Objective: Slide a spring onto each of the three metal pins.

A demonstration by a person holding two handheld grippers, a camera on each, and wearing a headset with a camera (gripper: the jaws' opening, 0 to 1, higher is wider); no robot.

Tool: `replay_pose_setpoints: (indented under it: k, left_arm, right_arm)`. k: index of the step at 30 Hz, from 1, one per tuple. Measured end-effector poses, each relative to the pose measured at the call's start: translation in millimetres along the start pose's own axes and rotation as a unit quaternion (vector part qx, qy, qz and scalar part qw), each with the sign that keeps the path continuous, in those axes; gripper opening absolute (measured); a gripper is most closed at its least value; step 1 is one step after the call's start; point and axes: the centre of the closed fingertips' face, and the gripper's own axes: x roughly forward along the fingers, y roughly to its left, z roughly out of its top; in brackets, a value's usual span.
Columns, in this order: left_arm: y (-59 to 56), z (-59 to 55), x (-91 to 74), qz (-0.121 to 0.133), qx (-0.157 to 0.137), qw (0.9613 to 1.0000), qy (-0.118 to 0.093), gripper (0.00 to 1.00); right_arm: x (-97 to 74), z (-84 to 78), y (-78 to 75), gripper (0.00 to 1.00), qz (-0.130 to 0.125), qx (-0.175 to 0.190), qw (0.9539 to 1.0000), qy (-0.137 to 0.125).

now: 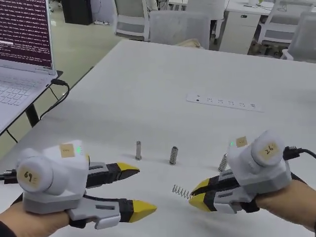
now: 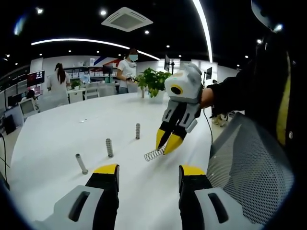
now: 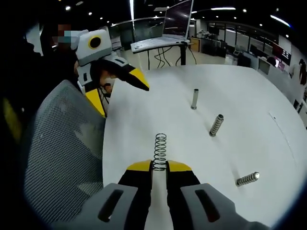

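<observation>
Nearest me, the right gripper is closed on one end of a spring, which juts forward from the tips over the table, well short of the pins. The left gripper stands wide open and holds nothing. Risk, as I judge it: gripped by its end alone, the spring may flex or skid off the top of the bare pin, and a sideways sweep could topple the nearest pin or the middle pin, which may merely stand loose. Count: two grippers, three pins, three springs, two of them already seated.
</observation>
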Motion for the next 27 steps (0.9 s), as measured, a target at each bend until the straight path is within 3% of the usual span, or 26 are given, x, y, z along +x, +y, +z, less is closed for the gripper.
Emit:
replay_pose_setpoints:
  k: [11, 27]
  left_arm:
    - [-18.3, 1.2, 4.2, -0.039, 0.014, 0.9991, 0.006, 0.39]
    - [-43.4, 2.6, 12.1, -0.099, 0.049, 0.9938, 0.005, 0.2]
  right_arm:
    - [-8.3, 17.6, 25.9, 0.08, 0.058, -0.06, 0.9965, -0.001]
    - [-10.2, 25.1, 46.4, 0.08, 0.093, -0.112, 0.9892, 0.019]
